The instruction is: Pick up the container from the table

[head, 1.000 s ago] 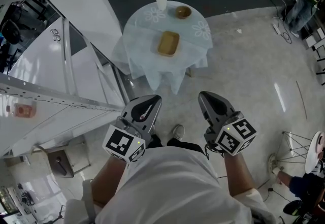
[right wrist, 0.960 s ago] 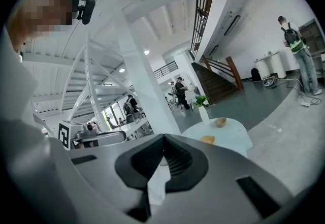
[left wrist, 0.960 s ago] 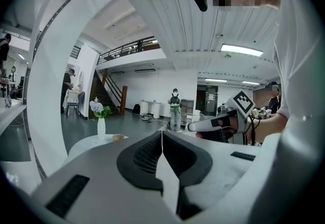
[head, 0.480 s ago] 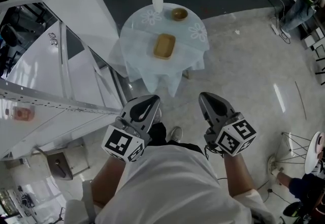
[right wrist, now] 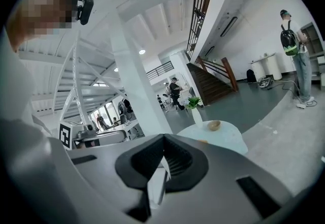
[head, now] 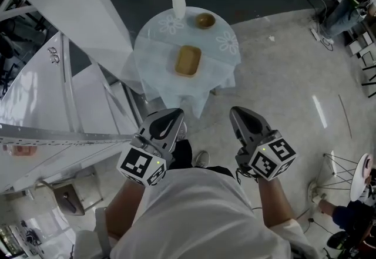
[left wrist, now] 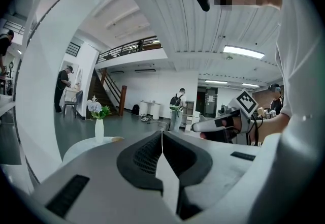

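Showing the container point(head: 188, 60), a shallow tan rectangular dish, lying flat near the middle of the round, cloth-covered surface point(head: 157, 46), with nothing touching it. Toward the far rim stand a bowl point(head: 205, 20) and a vase point(head: 178, 4) of flowers, both apart from the container.

A stretch of bare floor point(head: 282, 81) lies between the surface and the person, whose shoe point(head: 202, 158) shows just below the tongs. The left tongs point(head: 170, 120) and right tongs point(head: 244, 117) are held side by side close to the chest, well apart from the container. Each gripper view shows its jaws pressed together with nothing between them.

Change over the last second: in the head view the surface and everything on it have drifted leftward and slightly lower in the frame. Both tongs have kept the same place before the body and have stayed closed. The right gripper view points past its jaws at the surface, with the bowl and vase in sight beyond.

Reading: this is probably a walking approach, with the person closing on the surface and no reach yet begun. The container is untouched, so the pick-up itself is all still to do. One pair of tongs would have to open before it can take the container's rim.
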Available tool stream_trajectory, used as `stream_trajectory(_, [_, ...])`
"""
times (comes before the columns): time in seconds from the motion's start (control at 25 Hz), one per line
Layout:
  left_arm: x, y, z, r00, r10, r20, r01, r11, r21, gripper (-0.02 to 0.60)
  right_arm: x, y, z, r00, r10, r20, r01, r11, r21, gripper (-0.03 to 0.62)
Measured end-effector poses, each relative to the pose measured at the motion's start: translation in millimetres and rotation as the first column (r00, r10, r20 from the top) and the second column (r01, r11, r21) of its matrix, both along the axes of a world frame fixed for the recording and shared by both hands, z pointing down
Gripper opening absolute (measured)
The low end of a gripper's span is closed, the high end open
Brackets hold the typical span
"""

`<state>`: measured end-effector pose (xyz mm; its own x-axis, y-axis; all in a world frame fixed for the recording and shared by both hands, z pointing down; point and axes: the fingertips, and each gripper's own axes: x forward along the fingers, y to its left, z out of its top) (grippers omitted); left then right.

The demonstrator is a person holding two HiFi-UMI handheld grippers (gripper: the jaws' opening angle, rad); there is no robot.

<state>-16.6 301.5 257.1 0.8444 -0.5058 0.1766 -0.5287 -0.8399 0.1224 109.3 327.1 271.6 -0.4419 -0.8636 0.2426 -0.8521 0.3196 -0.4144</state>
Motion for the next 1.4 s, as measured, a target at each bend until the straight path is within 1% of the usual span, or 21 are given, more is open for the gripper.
stream_trajectory(0.44, [-4.4,-94.3,14.4,1.000,0.009,-0.004,-0.009,0.999,-0.041,0.021,-4.9,-88.0,17.9,1.000,0.010,0.002,-0.010,0.999,-0.051,0.015])
stream_trajectory(0.84, [-10.9,-181.7,30.7,1.000,-0.002,-0.002,0.001,0.997,-0.080,0.021,-10.5,-168.2,32.5,1.000,0.012,0.001,-0.012,0.995,-0.104,0.015])
stream_trajectory(1.24, [-14.0,-251.4,42.8,1.000,-0.022,-0.011,0.021,0.993,-0.114,0.021,-11.7,-220.9,39.6,1.000,0.019,-0.007,-0.020,0.991,-0.136,0.015])
stream_trajectory(1.4, [-15.2,-275.5,46.0,0.999,-0.044,-0.017,0.042,0.991,-0.126,0.021,-13.9,-239.0,41.3,1.000,0.027,-0.002,-0.027,0.990,-0.141,0.015])
